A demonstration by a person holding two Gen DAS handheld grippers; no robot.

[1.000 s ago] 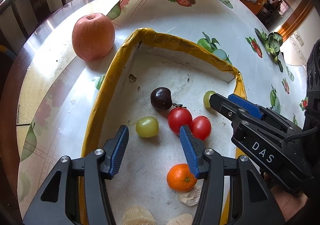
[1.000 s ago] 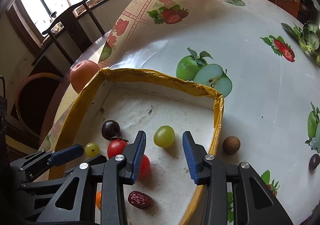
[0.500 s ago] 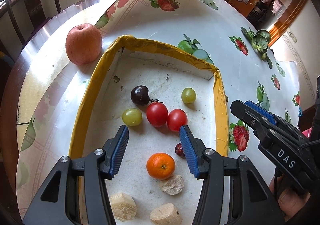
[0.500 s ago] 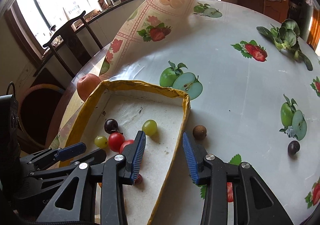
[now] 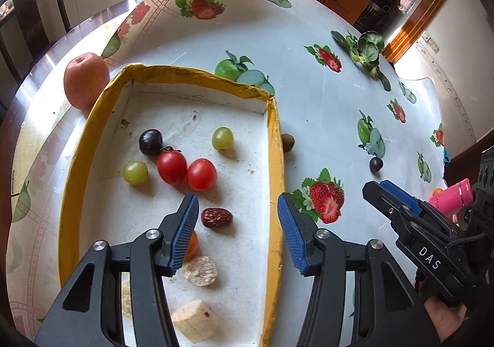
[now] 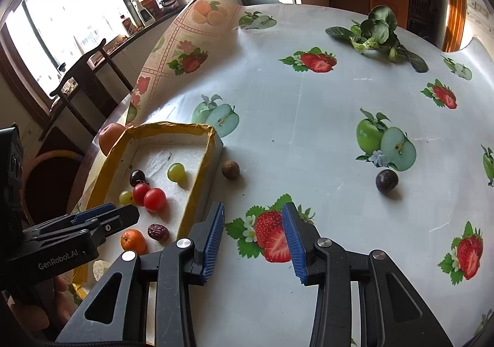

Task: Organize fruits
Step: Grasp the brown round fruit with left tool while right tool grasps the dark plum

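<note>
Far left, a big matte red apple [image 5: 86, 84] sits on the counter [image 5: 308, 47], touching the outside of the yellow-taped tray [image 5: 74, 180]. That one has not been gathered yet. Inside the tray, on its rough white floor: a dark glossy cherry [image 5: 150, 142], two translucent green grapes [image 5: 135, 173], a pair of shiny cherry tomatoes [image 5: 200, 174], a wrinkled red date [image 5: 216, 217], a small orange [image 6: 133, 241] and some crumbly beige chunks [image 5: 199, 270].

The left gripper [image 5: 236, 232] hangs over the tray's right wall, jaws released with nothing between them. Just outside that wall lies a dull brown round fruit [image 6: 230, 169], a longan by the look of it.

On to the right gripper [image 6: 253, 240], over the slick fruit-print cloth, jaws parted and empty too. Beyond it, well apart from the tray, a dark plum-like fruit [image 6: 386, 180] waits alone, and leafy greens [image 6: 375, 30] lie at the far edge.

My read: the right hand is heading for a stray. Small, round and smooth, it will want to roll, so come down straddling its widest part and close gently.
</note>
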